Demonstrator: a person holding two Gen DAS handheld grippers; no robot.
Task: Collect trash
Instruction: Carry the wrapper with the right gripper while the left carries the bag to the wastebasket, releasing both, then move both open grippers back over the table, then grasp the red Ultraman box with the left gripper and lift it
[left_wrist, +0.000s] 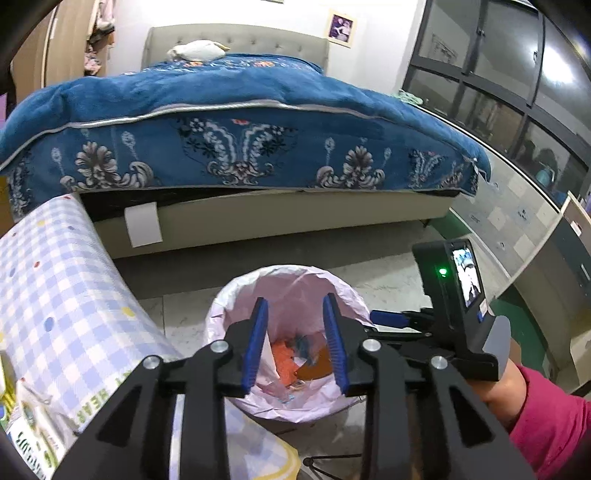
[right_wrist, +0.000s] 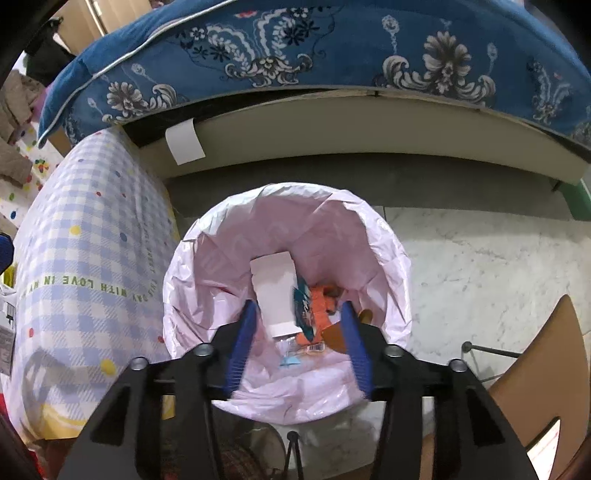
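Note:
A round bin lined with a pink bag (left_wrist: 236, 295) (right_wrist: 391, 258) stands on the floor in front of the bed. Inside lie a white box (right_wrist: 275, 291), a blue wrapper (right_wrist: 304, 308), an orange wrapper (left_wrist: 284, 360) (right_wrist: 321, 310) and small scraps. My left gripper (left_wrist: 295, 314) is open and empty above the bin's mouth. My right gripper (right_wrist: 299, 314) is open and empty over the bin, its jaws wide apart. The right gripper's body (left_wrist: 454, 295) shows at the right of the left wrist view.
A bed with a blue floral cover (left_wrist: 240, 147) (right_wrist: 295, 55) stands behind the bin. A table with a checked blue cloth (left_wrist: 55, 302) (right_wrist: 92, 277) is close on the left. A brown chair seat (right_wrist: 543, 387) is at lower right. The floor is marble tile (right_wrist: 480, 266).

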